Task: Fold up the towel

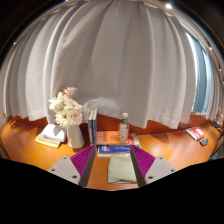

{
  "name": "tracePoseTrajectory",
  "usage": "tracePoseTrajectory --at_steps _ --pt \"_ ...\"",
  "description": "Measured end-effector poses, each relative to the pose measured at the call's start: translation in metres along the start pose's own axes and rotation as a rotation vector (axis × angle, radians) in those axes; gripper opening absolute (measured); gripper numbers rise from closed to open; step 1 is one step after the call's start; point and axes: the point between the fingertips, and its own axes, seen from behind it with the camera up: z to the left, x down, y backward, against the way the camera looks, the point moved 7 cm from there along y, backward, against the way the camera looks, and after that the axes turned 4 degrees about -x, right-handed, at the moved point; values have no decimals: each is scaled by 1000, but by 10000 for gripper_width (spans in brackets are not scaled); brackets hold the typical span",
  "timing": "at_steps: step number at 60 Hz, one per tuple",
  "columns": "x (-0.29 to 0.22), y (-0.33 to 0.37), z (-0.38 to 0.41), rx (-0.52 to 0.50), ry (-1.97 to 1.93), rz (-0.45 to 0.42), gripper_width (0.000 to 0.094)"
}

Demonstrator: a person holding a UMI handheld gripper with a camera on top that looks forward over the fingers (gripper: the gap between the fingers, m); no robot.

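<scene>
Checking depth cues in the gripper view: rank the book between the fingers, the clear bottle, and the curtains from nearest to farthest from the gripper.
From the gripper:
1. Book, lying between the fingers at their tips.
2. Clear bottle, standing just beyond the book on the table.
3. Curtains, hanging behind the table, farthest.

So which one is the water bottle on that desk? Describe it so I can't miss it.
Start at the wooden desk below the white curtain. The bottle stands upright beyond the open gripper, right of the flower vase. It alone is clear and slim.
</scene>
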Motion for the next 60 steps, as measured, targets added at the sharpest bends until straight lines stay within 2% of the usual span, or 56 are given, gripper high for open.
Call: tracePoseTrajectory --at_steps 17,25,37,60 --pt "34 100 89 -56 -20 -1 693" --pt "57 127 111 -75 10 31 693" --pt "70 144 130 -96 25 54 693" --pt "70 151 143 -101 6 38 695"
